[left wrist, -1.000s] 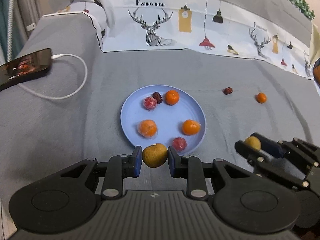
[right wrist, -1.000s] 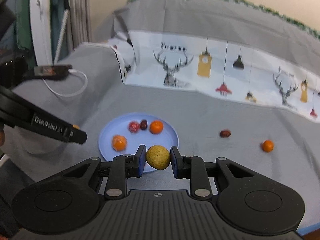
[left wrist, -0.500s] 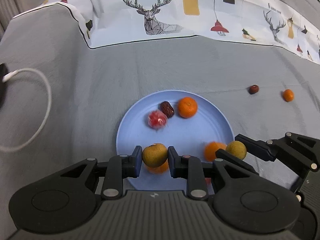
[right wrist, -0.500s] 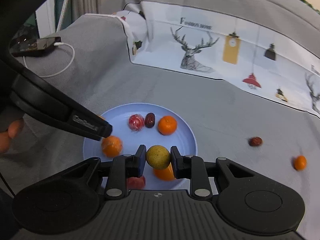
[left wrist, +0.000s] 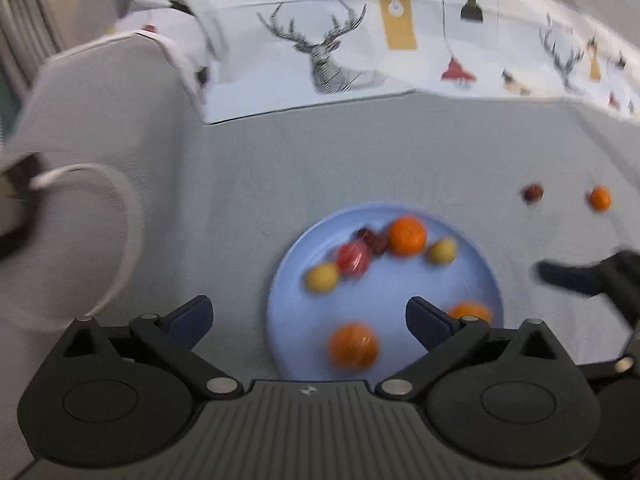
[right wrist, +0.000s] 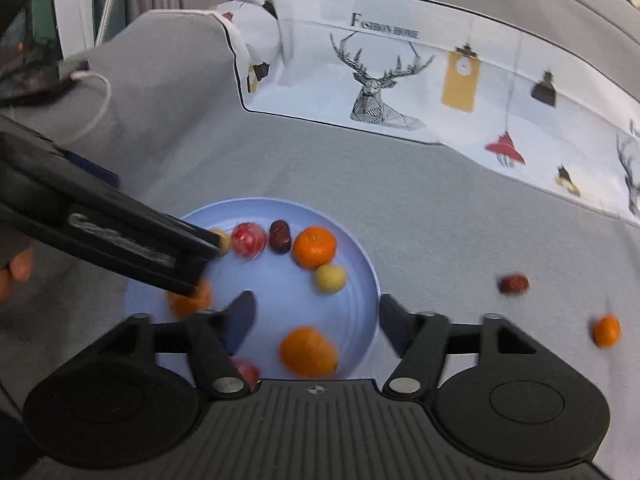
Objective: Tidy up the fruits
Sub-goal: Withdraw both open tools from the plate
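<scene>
A light blue plate (left wrist: 400,284) (right wrist: 280,276) lies on the grey cloth and holds several fruits. One yellow fruit (left wrist: 322,277) rests at its left and another (left wrist: 442,251) (right wrist: 330,278) at its right, beside an orange (left wrist: 407,235), a dark date (left wrist: 372,239) and a red wrapped fruit (left wrist: 353,256). My left gripper (left wrist: 308,312) hovers over the plate's near edge, jaws opening wide with nothing gripped. My right gripper (right wrist: 316,312) is also opening over the plate, free of any fruit. A date (right wrist: 513,283) and a small orange (right wrist: 607,330) lie off the plate to the right.
A white charging cable (left wrist: 120,240) loops on the cloth at the left, leading to a phone (right wrist: 36,80). A white printed cloth with deer (left wrist: 340,60) lies along the back. A person's fingers (right wrist: 16,272) show at the left edge.
Both grippers held a yellow fruit over the plate; now both stand wide apart and the two yellow fruits lie on the plate. The picture is blurred by motion.
</scene>
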`<state>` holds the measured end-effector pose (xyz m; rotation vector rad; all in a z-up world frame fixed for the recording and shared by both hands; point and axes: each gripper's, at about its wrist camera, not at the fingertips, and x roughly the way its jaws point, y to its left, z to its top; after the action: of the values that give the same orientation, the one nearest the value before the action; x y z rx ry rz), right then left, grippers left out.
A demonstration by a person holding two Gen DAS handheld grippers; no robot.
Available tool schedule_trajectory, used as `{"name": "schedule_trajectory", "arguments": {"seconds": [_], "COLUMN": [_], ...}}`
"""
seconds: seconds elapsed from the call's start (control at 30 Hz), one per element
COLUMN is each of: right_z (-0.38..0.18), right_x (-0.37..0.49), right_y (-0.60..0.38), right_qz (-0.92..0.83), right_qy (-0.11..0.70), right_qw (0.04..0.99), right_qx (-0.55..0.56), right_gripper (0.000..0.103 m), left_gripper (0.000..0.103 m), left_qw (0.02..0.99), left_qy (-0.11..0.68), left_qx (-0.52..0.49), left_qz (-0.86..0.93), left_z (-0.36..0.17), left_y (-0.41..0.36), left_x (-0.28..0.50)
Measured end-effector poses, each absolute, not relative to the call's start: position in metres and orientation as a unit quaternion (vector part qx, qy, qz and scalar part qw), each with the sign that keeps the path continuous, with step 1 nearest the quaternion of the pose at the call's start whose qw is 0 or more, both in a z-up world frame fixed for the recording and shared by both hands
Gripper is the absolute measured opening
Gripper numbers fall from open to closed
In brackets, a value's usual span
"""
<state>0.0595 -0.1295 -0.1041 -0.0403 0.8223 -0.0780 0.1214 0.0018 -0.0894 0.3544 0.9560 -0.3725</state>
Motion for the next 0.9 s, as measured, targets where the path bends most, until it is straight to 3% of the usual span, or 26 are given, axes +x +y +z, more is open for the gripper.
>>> {"name": "schedule_trajectory", "arguments": {"seconds": [0.07,0.33,0.9], "right_z": [-0.093,-0.059,-0.004], "right_x": [0.037,-0.065,-0.146], "right_y": [-0.123,-0.088,-0.060], "right_qz": [-0.044,-0.044,-0.071], "right_qy": [0.408,0.408,0.296], "right_qw": [0.912,0.912,0.952], "right_qx": [-0.003,0.022,-0.025], "right_gripper": [0.090,0.100,0.102], "left_gripper": [0.102,0.103,0.103], "left_qw": [0.853,0.837,0.882], "left_qy": [0.461,0.510,0.419], "left_qx": [0.173,0.137,0.133], "left_qz": [-0.171,-0.147,-0.167], "left_z": [-0.079,-0.068,-0.004], "left_y": [0.013,0.051,0.061], "left_x": [0.101,0.019,-0.072]}}
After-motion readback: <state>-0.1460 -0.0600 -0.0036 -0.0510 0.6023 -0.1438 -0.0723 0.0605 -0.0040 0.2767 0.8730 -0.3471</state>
